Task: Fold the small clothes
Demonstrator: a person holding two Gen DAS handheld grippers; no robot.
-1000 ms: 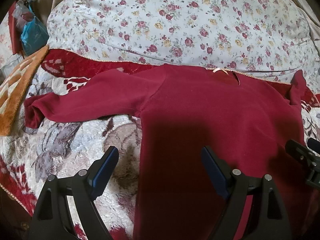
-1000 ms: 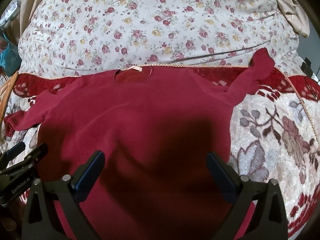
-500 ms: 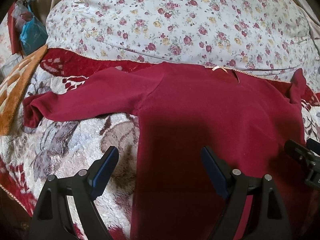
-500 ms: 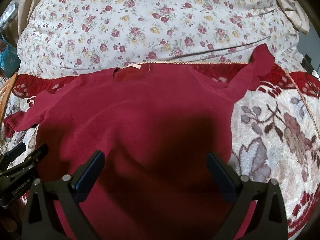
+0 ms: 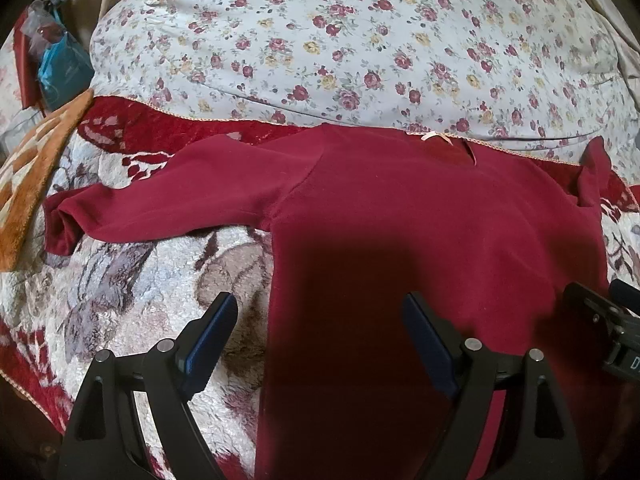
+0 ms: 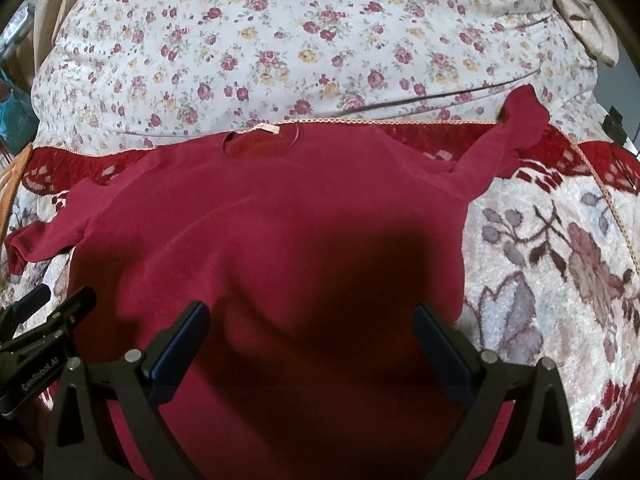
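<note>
- Dark red long-sleeved top point(image 5: 420, 216) lay spread flat, front down or up not determinable, on a plush floral blanket point(image 5: 132, 280); neckline with a small pale label point(image 6: 266, 130) pointed away from both cameras.
- The top's neckline edge touched the blanket's red border, just beside a rose-print quilt point(image 5: 360, 40) bunched along the far side.
- One sleeve point(image 5: 160, 208) extended straight out to the left, its cuff resting near an orange patterned cloth point(image 5: 36, 176) at the blanket's left margin.
- The other sleeve point(image 6: 504, 140) angled up and away to the right, its cuff lapping onto the quilt's edge.
- Left gripper point(image 5: 320, 336) was held above the top's left side seam, fingers spread wide, nothing between them; one finger was over the blanket, the other over the red fabric.
- Right gripper point(image 6: 312, 340) was held above the lower body of the top, fingers likewise spread wide and holding nothing.
- A dark shadow fell across the middle of the garment in both views.
- A teal plastic bag point(image 5: 64, 72) and other clutter sat at the far left, well apart from the top.
- No object lay on the garment itself.
</note>
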